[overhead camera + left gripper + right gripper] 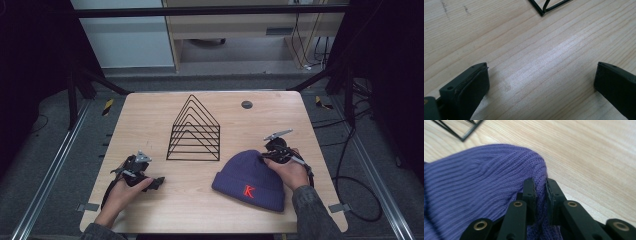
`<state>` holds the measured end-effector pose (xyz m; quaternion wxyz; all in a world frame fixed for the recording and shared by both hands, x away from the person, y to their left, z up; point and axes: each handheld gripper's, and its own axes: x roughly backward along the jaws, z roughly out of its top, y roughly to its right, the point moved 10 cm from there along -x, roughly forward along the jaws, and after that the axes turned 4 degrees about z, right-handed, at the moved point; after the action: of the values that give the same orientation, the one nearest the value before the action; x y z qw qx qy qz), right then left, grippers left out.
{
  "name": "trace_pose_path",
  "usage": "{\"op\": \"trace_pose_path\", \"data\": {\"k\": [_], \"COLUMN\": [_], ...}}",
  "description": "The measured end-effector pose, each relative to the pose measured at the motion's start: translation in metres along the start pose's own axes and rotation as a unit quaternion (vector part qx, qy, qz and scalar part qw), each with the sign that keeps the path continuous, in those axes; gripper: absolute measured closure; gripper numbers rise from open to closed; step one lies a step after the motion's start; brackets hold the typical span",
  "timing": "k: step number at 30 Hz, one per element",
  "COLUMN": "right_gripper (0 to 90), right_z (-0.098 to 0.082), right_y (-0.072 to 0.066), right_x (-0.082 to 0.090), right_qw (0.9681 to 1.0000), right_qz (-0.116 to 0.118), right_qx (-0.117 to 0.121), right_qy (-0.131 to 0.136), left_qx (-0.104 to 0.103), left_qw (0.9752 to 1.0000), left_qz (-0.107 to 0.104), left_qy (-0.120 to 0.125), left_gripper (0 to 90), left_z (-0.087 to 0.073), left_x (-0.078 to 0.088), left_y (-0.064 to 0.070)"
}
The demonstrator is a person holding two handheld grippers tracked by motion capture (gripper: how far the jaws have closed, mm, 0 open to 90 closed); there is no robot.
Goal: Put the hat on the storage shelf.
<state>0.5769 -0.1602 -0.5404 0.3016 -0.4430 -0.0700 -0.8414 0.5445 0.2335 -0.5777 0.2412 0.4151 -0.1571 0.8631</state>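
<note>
Right gripper view: right claw (540, 185) pinching the purple beanie's (474, 185) crown; left claw (541, 82) gaping wide over the table (529, 50)

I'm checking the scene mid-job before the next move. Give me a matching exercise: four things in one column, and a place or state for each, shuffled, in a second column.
Things:
1. beanie
2. wire rack
3. left gripper
4. right gripper

Places or states:
A. jaws open over bare wood
B. stands at the middle of the table, beyond both hands
C. jaws shut on a fold of knit
D. lies on the table's right side, red letter K on its cuff

Pairs: 1-D, 2-B, 3-A, 4-C
</note>
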Motion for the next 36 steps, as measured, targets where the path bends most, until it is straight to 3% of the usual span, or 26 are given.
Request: {"op": "trace_pose_path", "data": {"k": [7, 11, 19, 26, 34, 36], "right_gripper": [80.9, 81.0, 81.3, 81.5, 81.6, 81.6], "right_z": [0.014, 0.022, 0.038, 0.053, 0.074, 0.078], "right_y": [-0.016, -0.028, -0.055, -0.076, -0.087, -0.086], "right_x": [0.024, 0.039, 0.069, 0.09, 0.116, 0.124], "right_qw": [0.9992, 0.9975, 0.9919, 0.9876, 0.9817, 0.9806], "right_qz": [0.009, 0.018, 0.033, 0.043, 0.042, 0.038], "right_qx": [0.023, 0.039, 0.077, 0.101, 0.128, 0.13], "right_qy": [0.031, 0.056, 0.095, 0.112, 0.135, 0.142], "left_qx": [-0.006, 0.004, 0.013, 0.023, 0.032, 0.026], "left_qw": [1.0, 0.9999, 0.9987, 0.9981, 0.9949, 0.9954], "left_qz": [-0.005, -0.012, -0.007, -0.008, -0.008, -0.01], "left_qy": [-0.005, 0.005, 0.049, 0.056, 0.095, 0.092], "left_gripper": [0.5, 3.9, 3.7, 5.3, 6.9, 7.2], "left_z": [0.0, 0.003, 0.015, 0.016, 0.025, 0.025], "left_x": [0.001, 0.003, 0.014, 0.019, 0.031, 0.032], "left_y": [-0.001, -0.001, -0.008, -0.011, -0.013, -0.012]}}
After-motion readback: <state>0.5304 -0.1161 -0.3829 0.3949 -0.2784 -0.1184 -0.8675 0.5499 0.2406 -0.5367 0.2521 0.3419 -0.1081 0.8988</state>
